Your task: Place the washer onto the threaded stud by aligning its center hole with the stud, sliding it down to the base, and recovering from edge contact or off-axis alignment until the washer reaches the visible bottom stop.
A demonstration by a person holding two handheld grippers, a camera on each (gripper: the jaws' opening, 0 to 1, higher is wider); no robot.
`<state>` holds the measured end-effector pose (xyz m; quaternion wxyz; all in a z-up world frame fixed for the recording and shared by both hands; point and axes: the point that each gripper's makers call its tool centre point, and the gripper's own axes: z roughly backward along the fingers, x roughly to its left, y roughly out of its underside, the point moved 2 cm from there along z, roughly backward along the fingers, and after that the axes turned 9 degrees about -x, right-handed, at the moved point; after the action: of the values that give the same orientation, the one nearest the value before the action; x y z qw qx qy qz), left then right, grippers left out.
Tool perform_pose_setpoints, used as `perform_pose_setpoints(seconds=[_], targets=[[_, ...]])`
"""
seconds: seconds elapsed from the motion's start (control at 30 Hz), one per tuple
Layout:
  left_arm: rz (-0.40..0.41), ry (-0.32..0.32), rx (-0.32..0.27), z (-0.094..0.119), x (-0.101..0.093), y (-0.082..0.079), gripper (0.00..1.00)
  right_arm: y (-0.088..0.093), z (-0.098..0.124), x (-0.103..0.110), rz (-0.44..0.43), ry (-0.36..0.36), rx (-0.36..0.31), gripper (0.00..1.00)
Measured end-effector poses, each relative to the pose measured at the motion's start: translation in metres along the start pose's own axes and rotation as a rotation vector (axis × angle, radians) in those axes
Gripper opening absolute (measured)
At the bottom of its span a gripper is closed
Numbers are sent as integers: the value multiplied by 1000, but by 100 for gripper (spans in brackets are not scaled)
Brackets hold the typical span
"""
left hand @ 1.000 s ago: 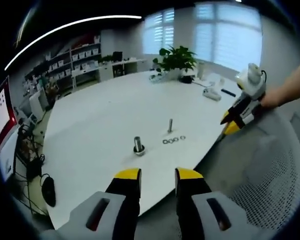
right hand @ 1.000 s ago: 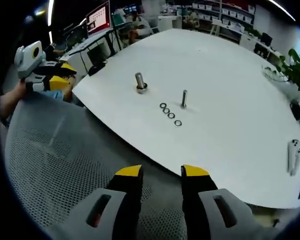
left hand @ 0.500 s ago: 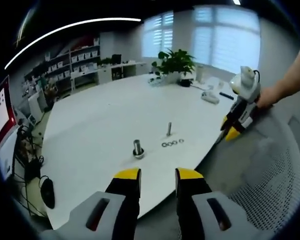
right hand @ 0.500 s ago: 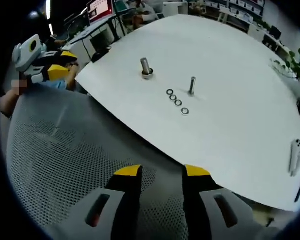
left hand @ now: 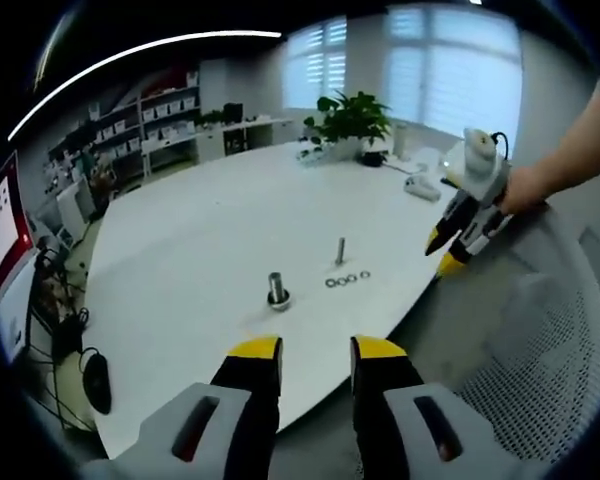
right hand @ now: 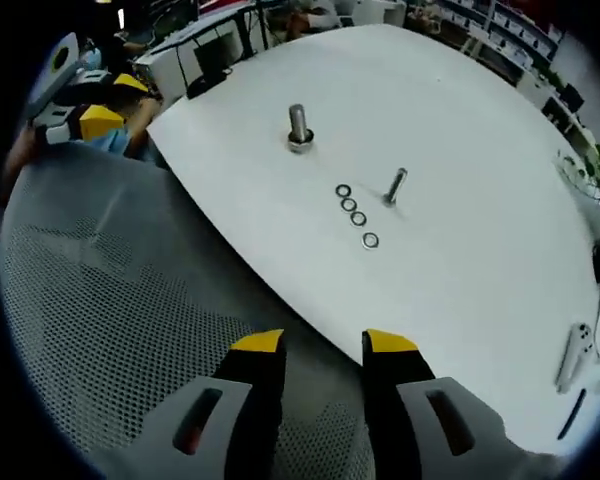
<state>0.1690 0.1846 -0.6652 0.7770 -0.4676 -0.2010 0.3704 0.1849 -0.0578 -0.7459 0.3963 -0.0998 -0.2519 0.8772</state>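
while both tools (left hand: 315, 350) (right hand: 323, 346) hang open and empty, washers (right hand: 356, 212) seemingly four, beside stud (right hand: 395, 187)

The washers (right hand: 356, 213) are too small to tell their holes or whether they touch one another. Thread on the stud (right hand: 395, 187) cannot be made out. The fat bolt's (left hand: 277, 290) base blurs into the surface (left hand: 200, 240). The shelves' (left hand: 170, 110) contents are unreadable, and the monitor (left hand: 2, 228) is cut off at the edge.
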Motion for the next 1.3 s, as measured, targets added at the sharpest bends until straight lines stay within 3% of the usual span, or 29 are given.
perform_pose_setpoints(seconds=[0.13,0.37,0.5,0.87,1.0,1.17,1.3], targets=[[-8,-9,12,-1,1,2,24,-12,-12,-8,-15,40,-54,33],[-14,-27,24,-1,4,4,23,-23,-39,-24,-114,95,-166,33],[-14,-32,36,-2,5,6,22,-22,-49,-28,-132,100,-167,33],[-3,-29,79,-4,5,12,21,-25,-68,-44,-55,144,-176,33],[-17,-28,91,-4,5,14,20,-29,-74,-44,-95,135,-200,35],[-19,-29,99,-4,5,16,20,-30,-80,-39,-39,123,-187,35],[-23,-32,100,-4,6,16,18,-28,-82,-39,-44,110,-176,35]])
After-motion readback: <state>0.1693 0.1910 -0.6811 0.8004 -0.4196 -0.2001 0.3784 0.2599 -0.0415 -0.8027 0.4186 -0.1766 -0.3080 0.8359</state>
